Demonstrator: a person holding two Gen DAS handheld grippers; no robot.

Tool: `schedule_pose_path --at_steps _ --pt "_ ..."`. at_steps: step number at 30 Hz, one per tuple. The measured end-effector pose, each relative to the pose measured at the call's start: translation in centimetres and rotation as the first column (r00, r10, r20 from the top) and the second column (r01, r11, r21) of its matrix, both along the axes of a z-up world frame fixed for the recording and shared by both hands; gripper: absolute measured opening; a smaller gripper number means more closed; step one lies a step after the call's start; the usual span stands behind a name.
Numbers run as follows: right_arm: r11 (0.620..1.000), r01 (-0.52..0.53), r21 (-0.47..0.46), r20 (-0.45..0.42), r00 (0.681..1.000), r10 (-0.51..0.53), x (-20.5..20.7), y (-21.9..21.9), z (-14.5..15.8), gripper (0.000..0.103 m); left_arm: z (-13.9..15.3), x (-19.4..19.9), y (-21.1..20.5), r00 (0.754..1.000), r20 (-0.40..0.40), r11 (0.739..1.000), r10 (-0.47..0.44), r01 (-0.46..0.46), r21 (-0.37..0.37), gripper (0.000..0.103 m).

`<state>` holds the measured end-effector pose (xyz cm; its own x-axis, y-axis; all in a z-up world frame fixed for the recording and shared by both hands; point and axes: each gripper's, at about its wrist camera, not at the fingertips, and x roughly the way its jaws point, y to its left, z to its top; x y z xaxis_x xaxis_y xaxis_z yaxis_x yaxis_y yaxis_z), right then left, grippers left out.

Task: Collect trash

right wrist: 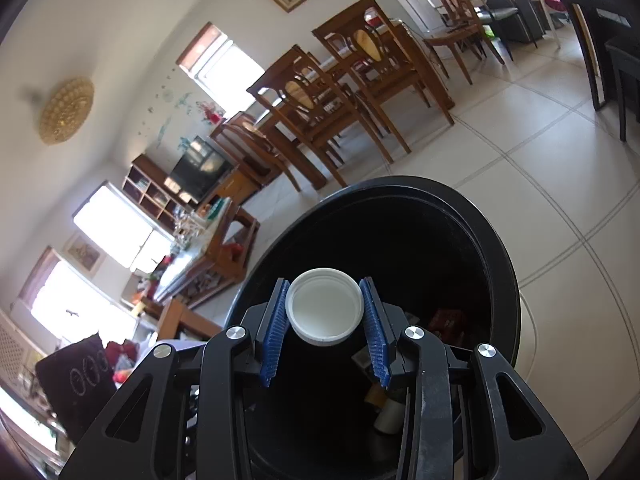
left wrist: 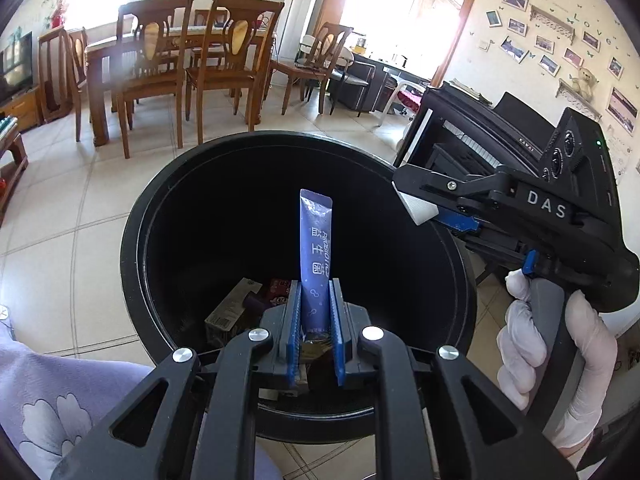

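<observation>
Left gripper (left wrist: 314, 320): clamped on purple foil sachet (left wrist: 315, 252). Right gripper (right wrist: 325, 316): clamped on white plastic cap (right wrist: 325, 306). Both over round black bin (left wrist: 136, 240); open your grips centred, clear of the rim.

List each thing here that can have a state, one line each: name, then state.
Left gripper: shut on purple sachet, held upright over the bin.
Right gripper: shut on white cap, hollow side facing the camera.
Black trash bin: open, some trash at the bottom.
</observation>
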<state>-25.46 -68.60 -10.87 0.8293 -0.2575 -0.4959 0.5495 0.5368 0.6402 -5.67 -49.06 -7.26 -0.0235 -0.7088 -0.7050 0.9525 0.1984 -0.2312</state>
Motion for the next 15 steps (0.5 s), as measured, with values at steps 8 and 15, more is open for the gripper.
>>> schedule_pose_path --at_steps 8,15 --pt "1.000 0.007 0.006 -0.003 1.000 -0.007 0.6 0.0 0.3 0.087 0.4 -0.4 -0.1 0.996 0.040 0.996 0.085 -0.086 0.022 0.079" --pt "1.000 0.016 0.012 0.043 0.999 -0.017 -0.1 -0.1 0.3 0.087 2.5 -0.4 2.8 0.989 0.064 0.991 0.131 -0.129 -0.027 0.089"
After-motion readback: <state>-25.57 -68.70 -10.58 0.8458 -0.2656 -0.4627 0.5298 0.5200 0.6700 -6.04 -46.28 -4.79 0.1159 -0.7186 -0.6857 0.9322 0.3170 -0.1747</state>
